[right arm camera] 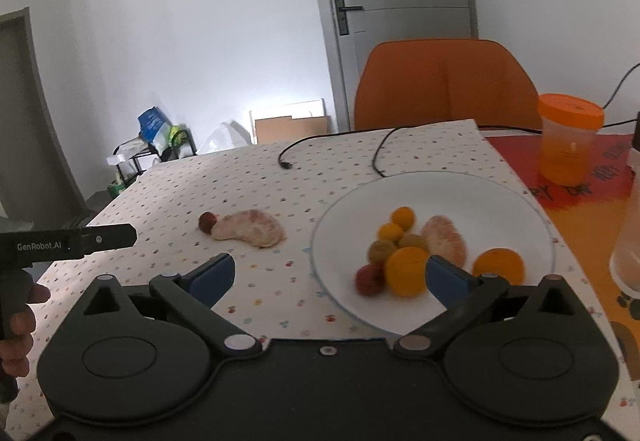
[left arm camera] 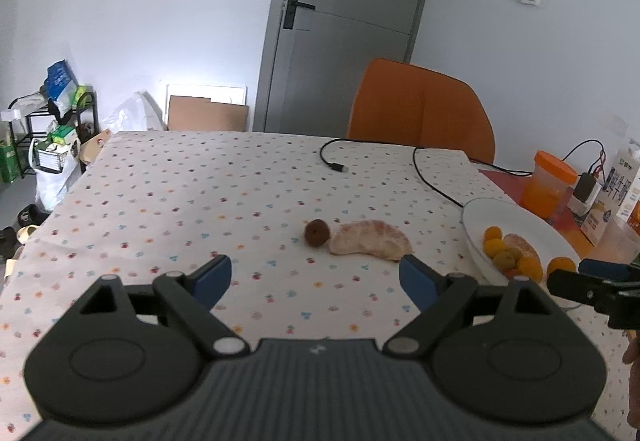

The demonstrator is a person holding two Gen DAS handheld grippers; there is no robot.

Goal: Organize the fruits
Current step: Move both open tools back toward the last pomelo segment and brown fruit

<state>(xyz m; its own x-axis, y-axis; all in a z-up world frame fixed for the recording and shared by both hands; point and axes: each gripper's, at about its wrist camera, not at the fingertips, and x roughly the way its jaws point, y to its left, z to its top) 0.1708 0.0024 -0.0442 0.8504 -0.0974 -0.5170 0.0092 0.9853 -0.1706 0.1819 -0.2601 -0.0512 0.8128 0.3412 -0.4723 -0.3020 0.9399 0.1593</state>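
Left wrist view: left gripper [left arm camera: 316, 277] spread, empty; pomelo wedge [left arm camera: 370, 240] just ahead, long axis crosswise, left of plate [left arm camera: 532, 225].
Right wrist view: right gripper [right arm camera: 332, 275] spread, empty, near plate [right arm camera: 340, 209]; wedge [right arm camera: 250, 229] lying farther left, nearer left gripper [right arm camera: 108, 237].

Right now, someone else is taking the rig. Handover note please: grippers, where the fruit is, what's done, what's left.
Left gripper: open, nothing between the fingers, low over the tablecloth facing the two loose pieces.
Right gripper: open, empty, at the near rim of the plate.
Done: the plate holds several small orange fruits, two greenish ones, a reddish one and one peeled citrus segment.
Left: a second peeled segment and a small brown round fruit lie touching each other on the tablecloth, left of the plate.
Mind the black cable beyond the plate.
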